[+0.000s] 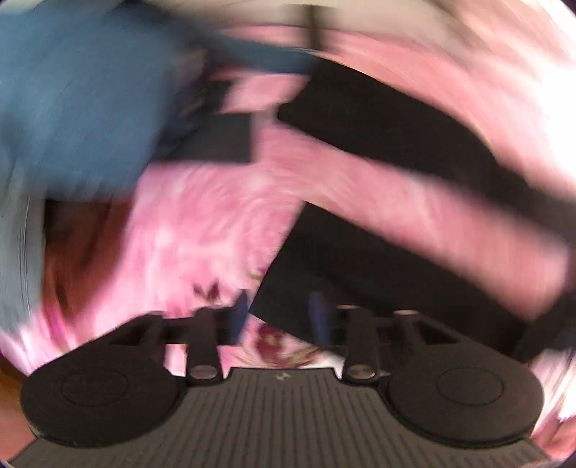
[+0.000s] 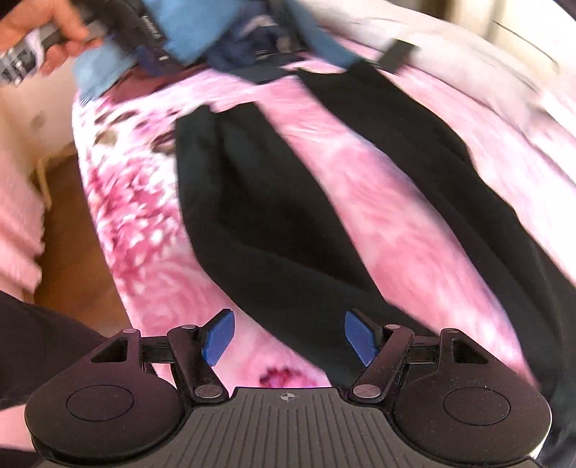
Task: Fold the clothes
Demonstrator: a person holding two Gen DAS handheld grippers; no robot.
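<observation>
Black trousers (image 2: 270, 223) lie spread on a pink floral bedspread (image 2: 144, 252), their two legs splayed apart. My right gripper (image 2: 289, 338) hovers open over the nearer end of the trousers, nothing between its blue fingers. In the blurred left wrist view my left gripper (image 1: 280, 318) stands open above an edge of the black trousers (image 1: 360, 259), and its pads grip nothing. A blue garment (image 1: 82, 108) lies bunched at the left of that view. The same blue garment (image 2: 194, 28) shows at the bed's far end, beside a hand (image 2: 54, 32) gripping a handle.
The bedspread (image 1: 201, 223) covers most of the bed. Wooden floor (image 2: 72, 234) shows past its left edge. Something pink and fluffy (image 2: 14, 216) sits at the far left. Cream bedding (image 2: 468, 54) lies at the back right.
</observation>
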